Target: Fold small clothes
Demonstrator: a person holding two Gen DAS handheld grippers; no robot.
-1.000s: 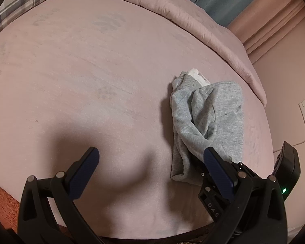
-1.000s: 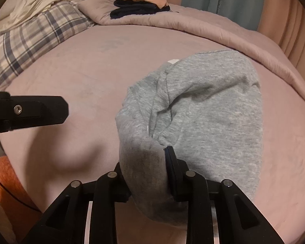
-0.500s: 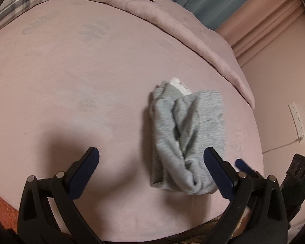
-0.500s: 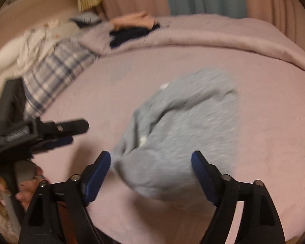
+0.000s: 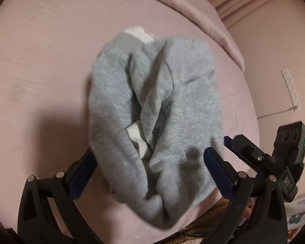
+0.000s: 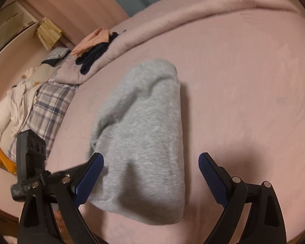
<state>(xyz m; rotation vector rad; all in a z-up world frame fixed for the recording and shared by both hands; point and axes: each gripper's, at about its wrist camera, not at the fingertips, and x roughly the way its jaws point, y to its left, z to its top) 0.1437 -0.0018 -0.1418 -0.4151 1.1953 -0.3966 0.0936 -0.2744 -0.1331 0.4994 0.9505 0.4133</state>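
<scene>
A folded grey sweatshirt-knit garment (image 5: 158, 109) with a white inner label lies bunched on the pink bed cover (image 5: 40, 65). My left gripper (image 5: 150, 168) is open, its blue-padded fingers on either side of the garment's near end, which lies between them. The garment also shows in the right wrist view (image 6: 144, 140). My right gripper (image 6: 150, 174) is open over the garment's near end, holding nothing. The left gripper's body (image 6: 30, 162) shows at the left of the right wrist view.
A rolled pink duvet (image 6: 193, 14) runs along the bed's far side, with dark and peach clothes (image 6: 95, 46) piled on it. A plaid pillow (image 6: 48, 105) and white laundry lie at left. A wall socket strip (image 5: 290, 89) is at right. The bed's near edge is just below the grippers.
My right gripper let go of the garment and opened, dropping it on the bed. Both grippers have since moved in close, with the garment's near end between the left fingers.
</scene>
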